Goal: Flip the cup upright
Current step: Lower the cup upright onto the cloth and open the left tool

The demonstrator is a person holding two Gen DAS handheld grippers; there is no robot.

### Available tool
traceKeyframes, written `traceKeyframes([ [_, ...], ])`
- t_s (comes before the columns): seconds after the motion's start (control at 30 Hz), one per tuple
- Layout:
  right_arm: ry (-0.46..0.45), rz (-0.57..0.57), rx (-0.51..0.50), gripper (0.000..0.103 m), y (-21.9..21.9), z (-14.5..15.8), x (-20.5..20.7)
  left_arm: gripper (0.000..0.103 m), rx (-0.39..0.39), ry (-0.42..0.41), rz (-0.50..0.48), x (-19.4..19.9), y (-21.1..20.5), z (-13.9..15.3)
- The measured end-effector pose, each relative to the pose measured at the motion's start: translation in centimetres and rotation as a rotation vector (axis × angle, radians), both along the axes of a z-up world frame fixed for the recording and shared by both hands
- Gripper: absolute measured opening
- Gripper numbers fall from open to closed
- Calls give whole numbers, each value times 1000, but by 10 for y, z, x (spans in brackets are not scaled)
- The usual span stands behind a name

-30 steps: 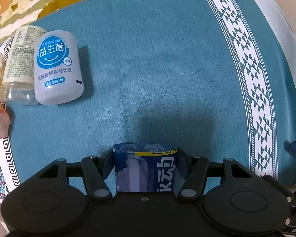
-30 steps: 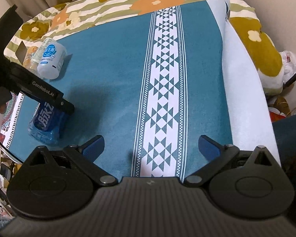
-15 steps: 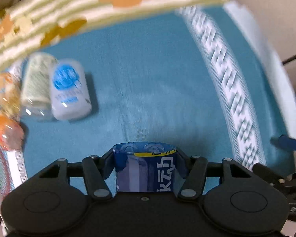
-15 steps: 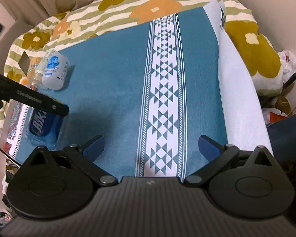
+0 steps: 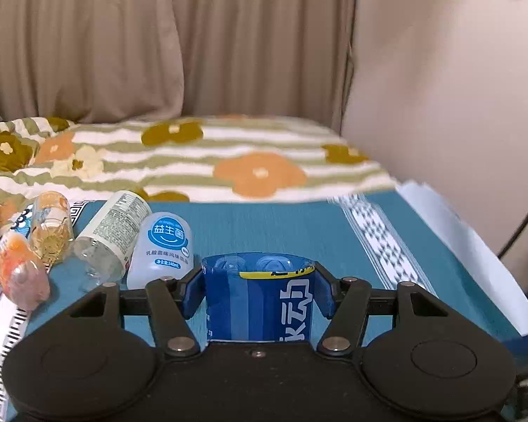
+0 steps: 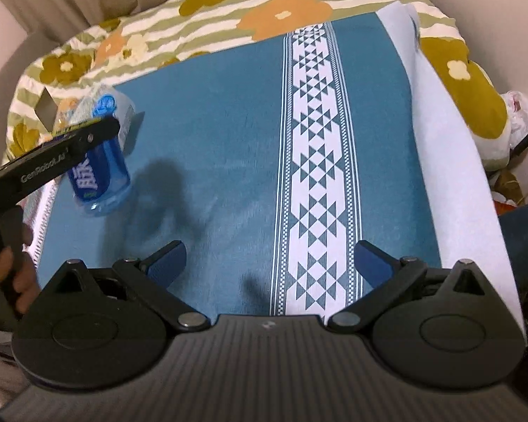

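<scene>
Cup [image 5: 258, 297], the blue one with the printed label, sits pinched between the fingers [image 5: 193, 295] of the left gripper [image 5: 258, 292], and what a swing that has been: a second ago the left wrist camera stared straight down at the teal cloth [image 5: 271, 225], now it looks level across the bed to the curtain [image 5: 123, 42] and the flowered blanket [image 5: 200, 161]. That reads as the wrist rotating the cup toward vertical. From the right wrist view the cup [image 6: 100, 176] hangs tilted near the cloth's left edge, its clear base lowest and close to the cloth, though whether it touches is hard to call. The flip looks mostly done; setting it down square remains. Just behind it lie a white bottle [image 5: 162, 249] and a clear bottle [image 5: 111, 235] on their sides, close enough to get bumped. The right gripper [image 6: 269, 263] hovers over the near edge, fingers spread wide, holding nothing.
</scene>
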State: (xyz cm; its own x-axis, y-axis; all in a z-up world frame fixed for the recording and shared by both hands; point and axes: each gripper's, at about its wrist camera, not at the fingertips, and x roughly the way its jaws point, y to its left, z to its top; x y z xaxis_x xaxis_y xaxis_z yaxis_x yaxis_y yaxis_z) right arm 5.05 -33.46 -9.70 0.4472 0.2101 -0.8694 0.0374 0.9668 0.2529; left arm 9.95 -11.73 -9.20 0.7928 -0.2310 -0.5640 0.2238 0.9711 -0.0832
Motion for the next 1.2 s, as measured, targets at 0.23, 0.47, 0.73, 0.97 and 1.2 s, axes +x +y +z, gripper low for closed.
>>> traceKeyframes([
  [0.23, -18, 1, -54, 103, 19, -11, -1, 66, -66, -126, 22, -13, 12, -23],
  [0.47, -12, 0, -52, 103, 28, -18, -5, 66, -29, -133, -1, -16, 11, -29],
  [0.73, -6, -1, -34, 103, 31, -18, -10, 65, 26, -26, -20, -20, 11, -24],
  [0.97, -22, -15, -45, 103, 30, -14, -13, 65, 99, 21, -47, -16, 3, -25],
  [1.2, -25, -28, -55, 103, 29, -10, -21, 97, 131, 27, -43, -16, 3, -26],
])
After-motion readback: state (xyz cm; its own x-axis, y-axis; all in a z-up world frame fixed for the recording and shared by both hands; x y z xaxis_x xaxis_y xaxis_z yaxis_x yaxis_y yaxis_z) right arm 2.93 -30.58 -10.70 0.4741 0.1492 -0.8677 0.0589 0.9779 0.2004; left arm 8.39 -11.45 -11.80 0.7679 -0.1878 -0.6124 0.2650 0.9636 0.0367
